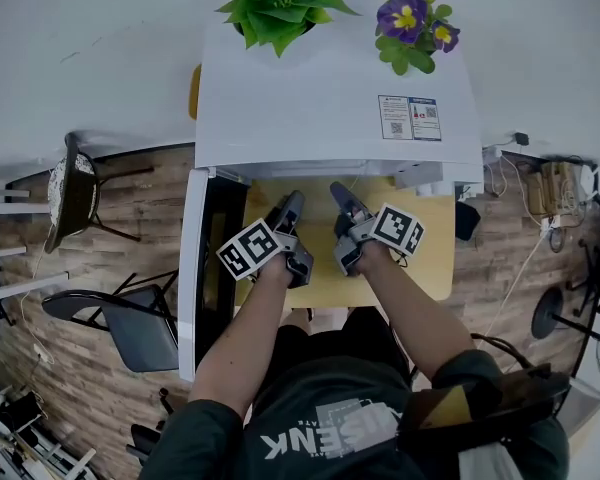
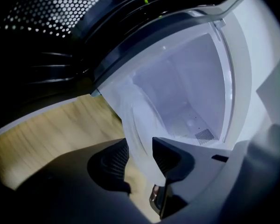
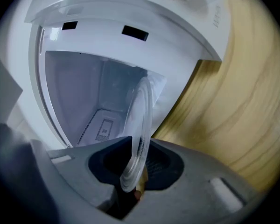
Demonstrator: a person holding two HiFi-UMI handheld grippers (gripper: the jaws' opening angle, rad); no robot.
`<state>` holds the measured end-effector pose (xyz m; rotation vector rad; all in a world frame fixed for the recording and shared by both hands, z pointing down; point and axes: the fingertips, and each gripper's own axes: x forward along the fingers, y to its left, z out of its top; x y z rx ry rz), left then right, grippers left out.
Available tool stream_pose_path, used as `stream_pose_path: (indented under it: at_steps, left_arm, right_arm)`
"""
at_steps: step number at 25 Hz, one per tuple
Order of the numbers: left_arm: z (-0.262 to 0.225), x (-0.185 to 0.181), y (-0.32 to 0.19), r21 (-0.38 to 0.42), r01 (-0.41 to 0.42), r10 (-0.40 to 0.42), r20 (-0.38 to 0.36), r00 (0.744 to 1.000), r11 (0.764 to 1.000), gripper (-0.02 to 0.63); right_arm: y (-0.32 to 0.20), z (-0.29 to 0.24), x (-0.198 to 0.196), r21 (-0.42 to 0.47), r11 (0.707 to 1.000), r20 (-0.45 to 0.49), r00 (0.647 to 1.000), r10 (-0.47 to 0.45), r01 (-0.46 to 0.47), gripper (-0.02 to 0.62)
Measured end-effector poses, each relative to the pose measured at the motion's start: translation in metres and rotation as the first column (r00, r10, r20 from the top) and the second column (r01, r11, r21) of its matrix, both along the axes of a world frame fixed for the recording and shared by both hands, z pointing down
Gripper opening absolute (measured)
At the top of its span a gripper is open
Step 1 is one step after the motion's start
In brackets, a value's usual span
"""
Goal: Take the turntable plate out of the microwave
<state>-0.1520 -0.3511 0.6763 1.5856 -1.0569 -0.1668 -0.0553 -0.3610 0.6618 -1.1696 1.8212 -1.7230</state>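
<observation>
The white microwave (image 1: 330, 88) stands on a wooden table (image 1: 425, 258) with its door (image 1: 194, 268) swung open to the left. Both grippers reach toward its open front. The clear glass turntable plate (image 3: 142, 111) stands on edge at the mouth of the white cavity (image 3: 79, 92). My right gripper (image 3: 133, 167) is shut on the plate's near rim. In the left gripper view the plate (image 2: 137, 120) passes between the jaws of my left gripper (image 2: 140, 160), whose pads stand apart from the glass, open. In the head view the plate is hidden behind the left gripper (image 1: 290, 208) and right gripper (image 1: 342, 200).
A green plant (image 1: 280, 3) and a purple-flowered plant (image 1: 415, 23) sit on the microwave's top. Dark chairs (image 1: 75, 193) stand at the left on the wood floor. Cables and a power strip (image 1: 550, 193) lie at the right. The dark perforated door panel (image 2: 46, 27) is close on my left.
</observation>
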Motion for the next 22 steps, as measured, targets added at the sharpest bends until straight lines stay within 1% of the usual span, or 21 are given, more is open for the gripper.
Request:
stream_pose_path:
  at_steps: [5,9,11,13,17,22]
  left_arm:
    - [0.000,-0.001,-0.005,0.034,-0.016,0.015,0.015,1.000,0.999,0.166]
    - [0.000,-0.003,-0.001,0.050,0.008,-0.008,0.012,1.000,0.999,0.167]
    - [-0.001,-0.002,0.003,0.061,0.002,-0.003,0.016,1.000,0.998,0.141]
    - [-0.003,-0.001,0.009,0.069,0.004,-0.006,0.025,1.000,0.998,0.138]
    - [-0.006,-0.002,0.026,0.085,0.039,-0.040,0.017,0.999,0.996,0.132]
    - [-0.015,-0.005,0.045,0.099,0.097,-0.099,0.019,0.995,0.990,0.130]
  right_arm:
    - [0.012,0.000,0.002,0.002,0.999,0.014,0.999,-0.032,0.032,0.074]
    - [0.022,0.001,0.005,0.000,0.998,0.017,0.998,-0.061,0.061,0.072]
    - [0.027,0.001,0.007,0.000,0.997,0.013,0.997,-0.077,0.077,0.072]
    - [0.032,0.000,0.007,0.004,0.996,0.002,0.996,-0.094,0.094,0.072]
    - [0.043,-0.005,0.007,0.043,0.988,-0.040,0.988,-0.147,0.149,0.072]
    - [0.055,-0.016,0.004,0.080,0.969,-0.087,0.970,-0.227,0.234,0.075]
